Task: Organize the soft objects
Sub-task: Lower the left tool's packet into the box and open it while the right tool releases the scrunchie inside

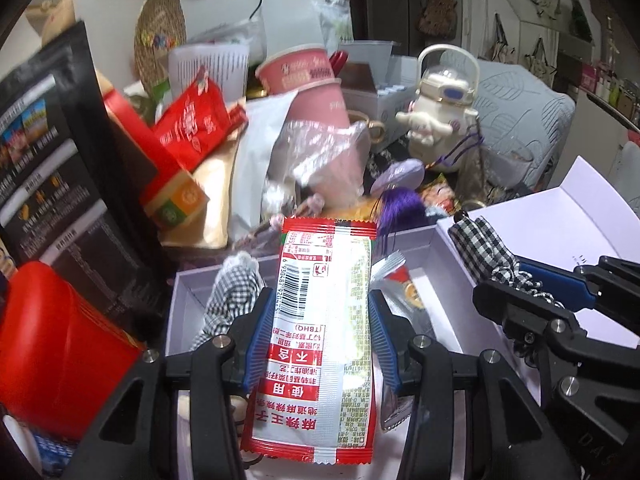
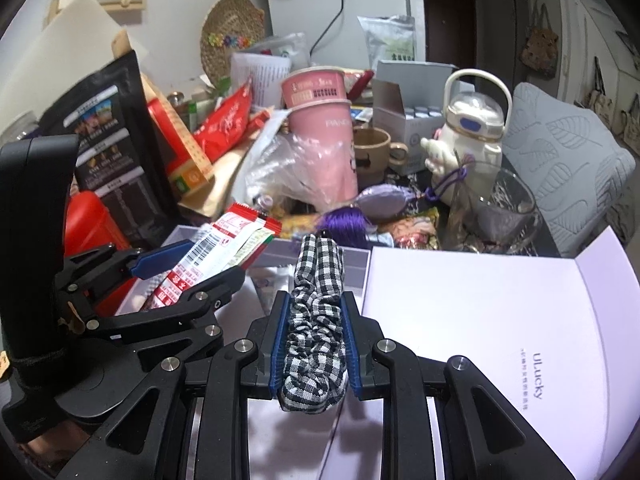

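Note:
My left gripper (image 1: 320, 312) is shut on a red and white snack packet (image 1: 320, 332) and holds it above the open lilac box (image 1: 440, 240). The same packet shows in the right wrist view (image 2: 212, 256), held by the left gripper (image 2: 192, 268). My right gripper (image 2: 314, 312) is shut on a black and white checked scrunchie (image 2: 316, 320), over the box's near part. It shows at the right of the left wrist view (image 1: 516, 272). Another checked cloth piece (image 1: 232, 292) and a foil sachet (image 1: 400, 284) lie inside the box.
The box's white lid (image 2: 480, 320) lies open to the right. Behind the box stand a pink cup stack (image 2: 320, 120), a brown mug (image 2: 372, 148), a white bottle (image 2: 468, 132), a glass (image 2: 500, 204), a purple tassel (image 2: 344, 220), a black bag (image 2: 108, 140) and a red container (image 1: 60, 340).

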The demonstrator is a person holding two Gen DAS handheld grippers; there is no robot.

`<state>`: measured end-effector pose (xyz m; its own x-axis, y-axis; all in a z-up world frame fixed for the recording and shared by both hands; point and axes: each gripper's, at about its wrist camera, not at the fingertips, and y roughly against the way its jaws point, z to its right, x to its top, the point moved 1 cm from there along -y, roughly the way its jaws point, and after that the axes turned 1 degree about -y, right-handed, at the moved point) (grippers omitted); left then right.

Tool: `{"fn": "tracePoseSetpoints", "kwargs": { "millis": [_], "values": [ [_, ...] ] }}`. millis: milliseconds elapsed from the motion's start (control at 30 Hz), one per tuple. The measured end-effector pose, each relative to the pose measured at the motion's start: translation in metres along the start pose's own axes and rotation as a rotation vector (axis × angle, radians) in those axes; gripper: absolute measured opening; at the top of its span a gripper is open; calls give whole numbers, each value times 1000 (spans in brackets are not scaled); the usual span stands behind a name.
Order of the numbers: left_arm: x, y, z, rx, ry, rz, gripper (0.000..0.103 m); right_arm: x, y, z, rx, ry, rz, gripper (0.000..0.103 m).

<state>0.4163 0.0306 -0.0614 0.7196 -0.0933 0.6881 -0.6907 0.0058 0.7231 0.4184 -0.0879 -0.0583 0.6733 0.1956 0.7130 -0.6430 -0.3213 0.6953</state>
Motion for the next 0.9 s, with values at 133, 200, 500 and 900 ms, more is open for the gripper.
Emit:
{"fn": "tracePoseSetpoints", "kwargs": {
  "millis": [133, 200, 500, 900],
  "values": [
    [-6, -15, -1, -15, 15, -73, 46, -3, -12, -2, -15, 4, -31, 25],
    [-8, -22, -1, -13, 14, -97, 46, -4, -18, -4, -29, 9, -44, 25],
    [-16, -43, -3, -18, 25, -214, 46, -13, -41, -2, -29, -4, -117, 26],
    [-11, -43, -5, -20, 54, -223, 51, -11, -38, -1, -26, -5, -134, 27]
  ]
}}
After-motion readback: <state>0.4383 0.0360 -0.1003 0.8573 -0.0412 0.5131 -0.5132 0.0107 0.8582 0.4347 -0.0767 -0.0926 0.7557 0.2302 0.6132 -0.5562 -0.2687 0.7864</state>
